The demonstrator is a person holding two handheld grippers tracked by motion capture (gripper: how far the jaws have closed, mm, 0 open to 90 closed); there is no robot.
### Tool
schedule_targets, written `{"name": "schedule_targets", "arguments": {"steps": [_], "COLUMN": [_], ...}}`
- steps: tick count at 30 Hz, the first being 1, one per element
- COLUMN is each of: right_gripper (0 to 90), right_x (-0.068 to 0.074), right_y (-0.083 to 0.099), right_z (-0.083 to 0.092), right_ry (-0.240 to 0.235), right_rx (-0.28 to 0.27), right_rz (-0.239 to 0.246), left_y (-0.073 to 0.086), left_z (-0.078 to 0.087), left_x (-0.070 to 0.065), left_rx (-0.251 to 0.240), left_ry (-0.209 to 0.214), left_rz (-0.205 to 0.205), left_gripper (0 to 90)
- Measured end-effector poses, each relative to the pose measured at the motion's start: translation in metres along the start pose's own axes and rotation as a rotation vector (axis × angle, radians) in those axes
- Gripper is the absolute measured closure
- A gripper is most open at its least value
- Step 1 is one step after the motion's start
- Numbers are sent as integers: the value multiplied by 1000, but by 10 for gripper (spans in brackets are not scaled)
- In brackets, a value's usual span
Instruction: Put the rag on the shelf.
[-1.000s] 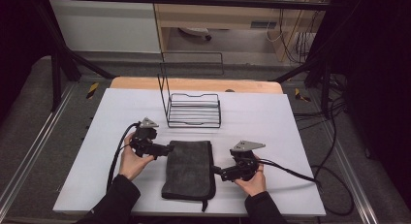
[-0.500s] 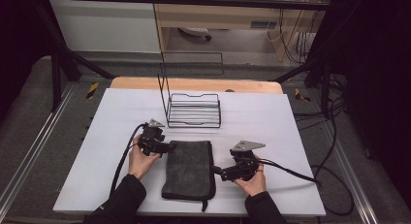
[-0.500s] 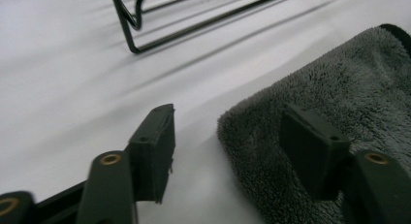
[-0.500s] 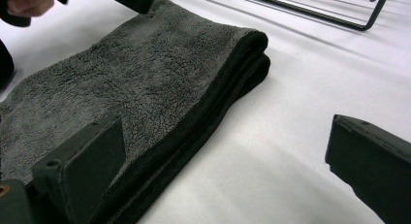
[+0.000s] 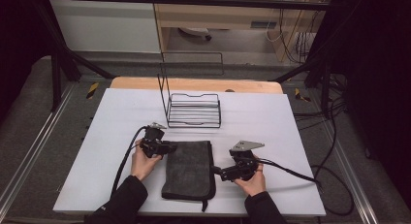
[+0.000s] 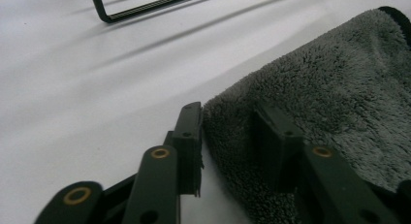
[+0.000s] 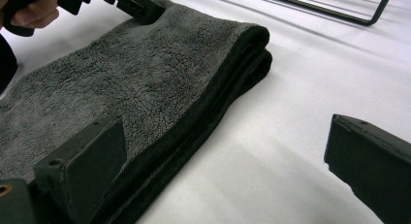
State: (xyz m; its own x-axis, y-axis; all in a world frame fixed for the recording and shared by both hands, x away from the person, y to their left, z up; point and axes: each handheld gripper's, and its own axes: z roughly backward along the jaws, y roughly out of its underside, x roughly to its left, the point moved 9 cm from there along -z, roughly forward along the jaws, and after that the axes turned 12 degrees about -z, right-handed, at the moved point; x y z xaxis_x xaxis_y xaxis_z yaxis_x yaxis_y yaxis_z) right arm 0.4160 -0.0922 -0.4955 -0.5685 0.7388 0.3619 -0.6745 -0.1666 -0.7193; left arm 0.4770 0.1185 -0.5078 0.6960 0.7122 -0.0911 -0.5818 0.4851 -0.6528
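We close left gripper (image 6: 228,136) jaws on folded grey fleecy towel (image 5: 190,168) corner; right gripper (image 7: 232,170) spread. Risk: only top layer caught, fold opens.

The left hand-held gripper (image 5: 167,147) has come down, its jaws closing over the towel's (image 5: 190,168) corner.

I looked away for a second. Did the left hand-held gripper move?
Yes. The left hand-held gripper slid toward the towel, away from the table's left edge, its jaws closing on the towel's corner.
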Motion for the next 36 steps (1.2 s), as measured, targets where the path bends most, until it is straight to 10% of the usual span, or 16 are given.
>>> {"name": "schedule_targets", "arguments": {"steps": [21, 36], "right_gripper": [267, 533], "right_x": [-12, -21], "right_y": [-47, -35], "right_z": [-35, -59], "right_ry": [6, 22], "right_rx": [-25, 26], "right_rz": [-71, -100], "left_y": [2, 3], "left_z": [-1, -2], "left_x": [-4, -3], "left_rx": [-15, -35], "left_ry": [-7, 7], "left_rz": [-17, -14], "left_gripper": [744, 743]}}
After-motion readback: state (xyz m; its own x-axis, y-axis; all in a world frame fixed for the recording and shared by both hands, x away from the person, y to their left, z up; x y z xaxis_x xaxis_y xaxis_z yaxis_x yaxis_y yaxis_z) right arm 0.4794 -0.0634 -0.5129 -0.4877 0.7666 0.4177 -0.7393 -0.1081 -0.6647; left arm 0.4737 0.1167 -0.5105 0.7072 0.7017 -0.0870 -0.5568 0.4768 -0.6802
